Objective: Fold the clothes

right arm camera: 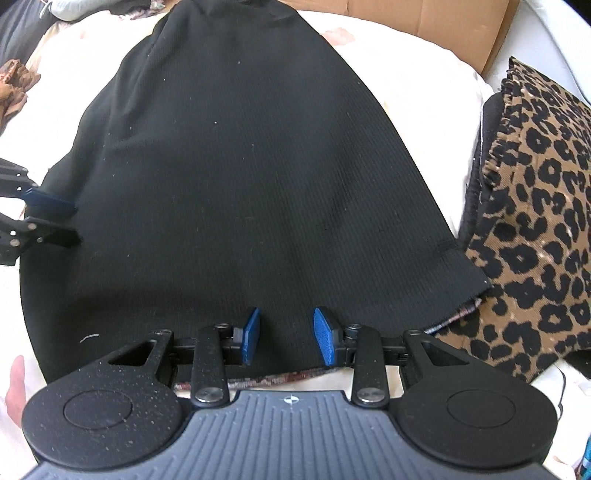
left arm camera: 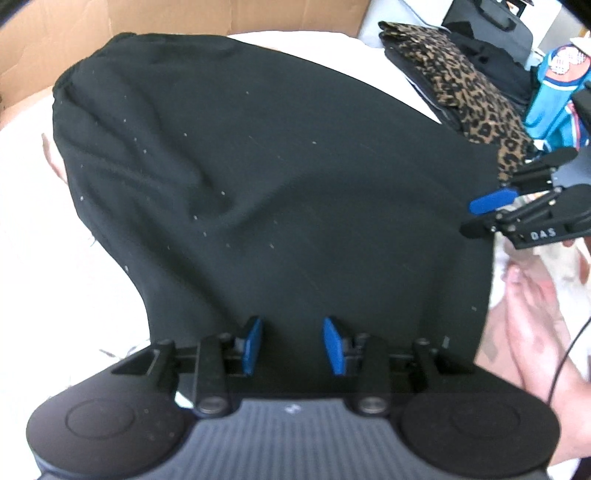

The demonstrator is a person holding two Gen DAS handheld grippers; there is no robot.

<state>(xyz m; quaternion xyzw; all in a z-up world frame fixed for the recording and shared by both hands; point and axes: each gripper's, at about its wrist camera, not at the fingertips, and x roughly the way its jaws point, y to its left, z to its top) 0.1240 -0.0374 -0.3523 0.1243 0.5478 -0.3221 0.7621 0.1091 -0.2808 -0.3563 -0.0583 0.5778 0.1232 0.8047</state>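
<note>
- A black ribbed garment [right arm camera: 236,177] is seen spread flat over a white bed cover [right arm camera: 417,92], filling most of both wrist views.
- The left gripper [left arm camera: 293,341] is held low at one edge of the garment, its blue pads [left arm camera: 253,339] parted with only black cloth visible in the gap; nothing is pinched.
- The right gripper [right arm camera: 286,334] is held at the garment's near hem, its jaws likewise spread apart and empty.
- In the left wrist view the right gripper is seen at the garment's right edge; whether cloth is touched there cannot be told.
- A leopard-print cloth [right arm camera: 535,206] is found just beside the garment, its edge overlapped by the black hem corner.
- A cardboard sheet [left arm camera: 184,18] is visible behind the bed cover.
- A bare hand [left arm camera: 532,306] is partly seen at the right of the left view.
</note>
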